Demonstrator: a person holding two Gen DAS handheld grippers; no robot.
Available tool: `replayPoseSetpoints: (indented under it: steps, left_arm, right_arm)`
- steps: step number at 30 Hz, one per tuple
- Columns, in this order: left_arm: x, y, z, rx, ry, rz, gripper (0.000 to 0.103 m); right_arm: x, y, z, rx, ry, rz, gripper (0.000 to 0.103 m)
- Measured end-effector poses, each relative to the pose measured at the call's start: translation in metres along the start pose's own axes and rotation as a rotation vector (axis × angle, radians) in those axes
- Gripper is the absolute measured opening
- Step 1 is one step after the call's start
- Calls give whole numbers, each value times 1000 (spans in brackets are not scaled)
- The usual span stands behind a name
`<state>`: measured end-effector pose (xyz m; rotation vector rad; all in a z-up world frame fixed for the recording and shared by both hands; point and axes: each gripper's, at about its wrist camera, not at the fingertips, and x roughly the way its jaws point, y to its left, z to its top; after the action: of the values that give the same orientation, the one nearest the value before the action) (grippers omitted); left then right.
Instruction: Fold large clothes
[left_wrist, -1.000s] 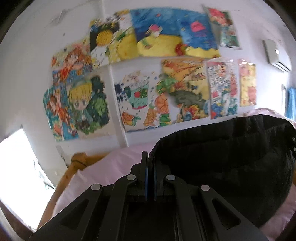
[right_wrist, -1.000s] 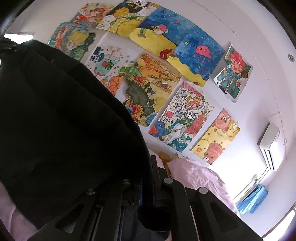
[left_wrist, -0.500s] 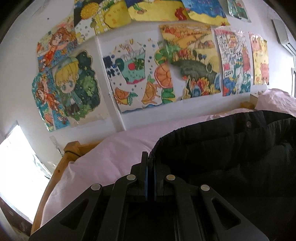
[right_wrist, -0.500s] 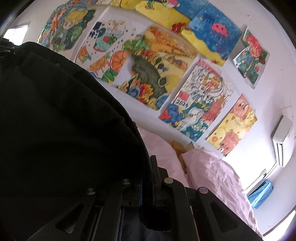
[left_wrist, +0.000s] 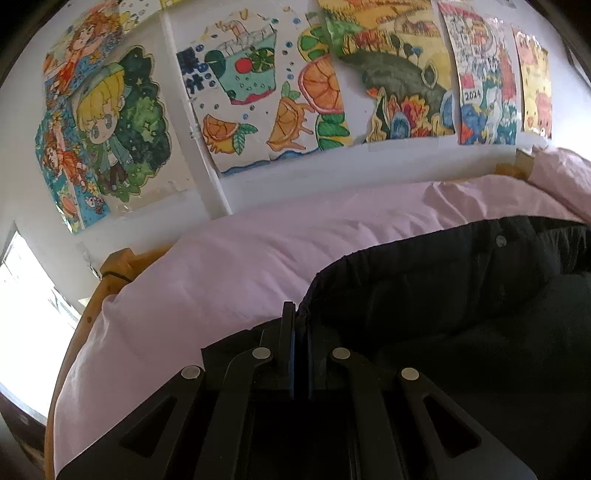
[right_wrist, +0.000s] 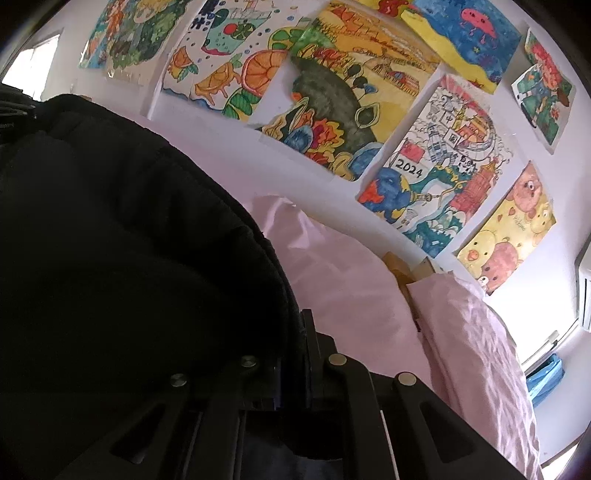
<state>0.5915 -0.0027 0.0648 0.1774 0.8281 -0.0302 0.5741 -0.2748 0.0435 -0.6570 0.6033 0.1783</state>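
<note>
Both jaws are clamped narrow on an edge of the black garment (left_wrist: 461, 295): left gripper (left_wrist: 300, 325), right gripper (right_wrist: 306, 332). The garment hangs between them over the pink bed (left_wrist: 229, 266). Step judged: laying a fold down. Next: lower evenly, then release.

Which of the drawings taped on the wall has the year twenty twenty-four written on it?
The drawing with the globe and red buildings, hung between the dark hill landscape and the yellow piglet picture. It alone carries a small "2024" sign.
</note>
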Motion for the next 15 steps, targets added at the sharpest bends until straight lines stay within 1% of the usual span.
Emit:
replayPoseSetpoints:
  steps: [5, 12, 14, 15]
  left_arm:
    - [21, -1, -6, -9, 32, -2, 4]
    - [44, 5, -6, -26, 63, -19, 4]
    - [51, 7, -6, -28, 83, -26, 5]
    - [56, 8, -6, -25, 103, -33, 5]
  right_arm:
    - [18, 3, -3, 6, 20, 24, 8]
    - [38, 5, -4, 6, 28, 42, 9]
    - [42, 6, -5, 10, 31, 47, 9]
    - [45, 7, -5, 11, 36, 54, 11]
